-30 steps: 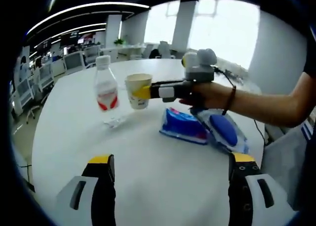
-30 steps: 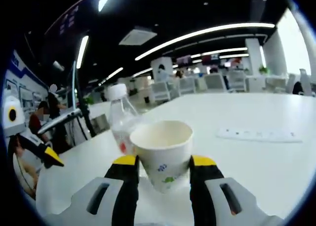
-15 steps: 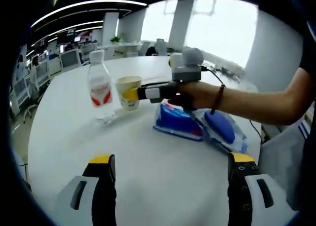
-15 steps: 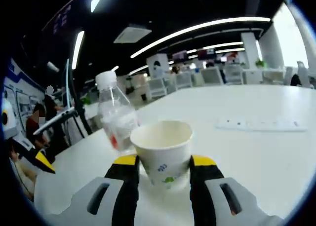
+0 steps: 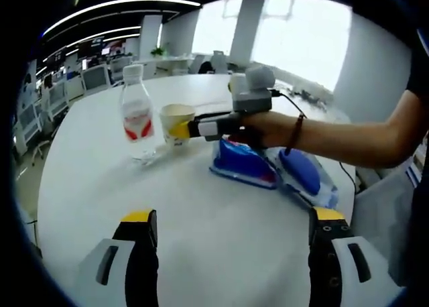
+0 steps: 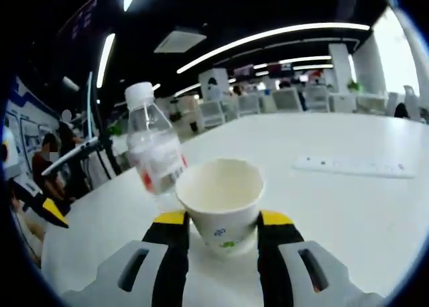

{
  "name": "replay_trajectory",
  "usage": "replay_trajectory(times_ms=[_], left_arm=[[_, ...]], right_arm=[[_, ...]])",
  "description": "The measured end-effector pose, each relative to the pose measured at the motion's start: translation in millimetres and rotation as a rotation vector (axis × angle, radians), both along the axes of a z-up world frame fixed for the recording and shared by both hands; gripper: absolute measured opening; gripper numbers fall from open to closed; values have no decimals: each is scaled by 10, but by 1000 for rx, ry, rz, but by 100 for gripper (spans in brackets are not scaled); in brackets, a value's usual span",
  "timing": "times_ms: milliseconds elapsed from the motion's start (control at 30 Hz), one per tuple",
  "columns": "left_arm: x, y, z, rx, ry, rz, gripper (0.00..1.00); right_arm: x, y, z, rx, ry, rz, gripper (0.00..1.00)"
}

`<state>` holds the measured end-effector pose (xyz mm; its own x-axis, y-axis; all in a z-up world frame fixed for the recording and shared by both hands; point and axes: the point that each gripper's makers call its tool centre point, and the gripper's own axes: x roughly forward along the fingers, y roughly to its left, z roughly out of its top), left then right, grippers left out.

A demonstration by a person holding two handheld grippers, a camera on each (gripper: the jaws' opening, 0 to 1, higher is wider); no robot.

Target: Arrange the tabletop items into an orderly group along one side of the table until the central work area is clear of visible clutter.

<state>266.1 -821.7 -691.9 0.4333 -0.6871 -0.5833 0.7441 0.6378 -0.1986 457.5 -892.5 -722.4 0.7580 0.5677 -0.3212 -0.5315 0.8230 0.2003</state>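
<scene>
Paper cup [image 5: 177, 124] stands on the white tabletop [image 5: 221, 226] in the left gripper view, far ahead of the left gripper [image 5: 231, 220], whose yellow-tipped fingers [image 5: 137, 217] are spread wide with nothing between them. The right gripper [image 5: 182, 127], held by a person's hand [image 5: 271, 128], grasps that cup. A clear water bottle [image 5: 137, 118] stands just beyond its fingers, close beside the cup. Two blue packets [image 5: 275, 168] lie under the hand.

In the right gripper view, the right gripper [image 6: 221, 218] has its fingers [image 6: 169, 218] clenched on the paper cup [image 6: 221, 203], one on each side. The water bottle [image 6: 154, 153] stands just past the fingertips, behind the cup. A white power strip [image 6: 353, 166] lies farther off on the tabletop [image 6: 348, 213].
</scene>
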Motion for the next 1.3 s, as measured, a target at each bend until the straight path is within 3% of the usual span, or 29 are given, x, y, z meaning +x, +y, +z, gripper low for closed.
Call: replay_trajectory(times_ms=[300, 400, 500, 733, 1167, 1300], left_arm=[[-13, 12, 25, 0, -7, 4, 92], [-20, 10, 37, -5, -7, 4, 92], [-30, 18, 31, 2, -2, 2, 92], [-42, 11, 49, -1, 0, 6, 92], [-31, 3, 173, -22, -18, 27, 93], [-47, -16, 230, -31, -28, 26, 93]], right_arm=[[-39, -18, -15, -14, 16, 13, 37], [-80, -2, -66, 46, 84, -2, 38], [-96, -22, -95, 6, 83, 0, 39], [-106, -67, -26, 22, 92, -16, 49], [-202, -178, 274, 40, 69, -27, 70], [-292, -232, 381, 58, 72, -30, 81]])
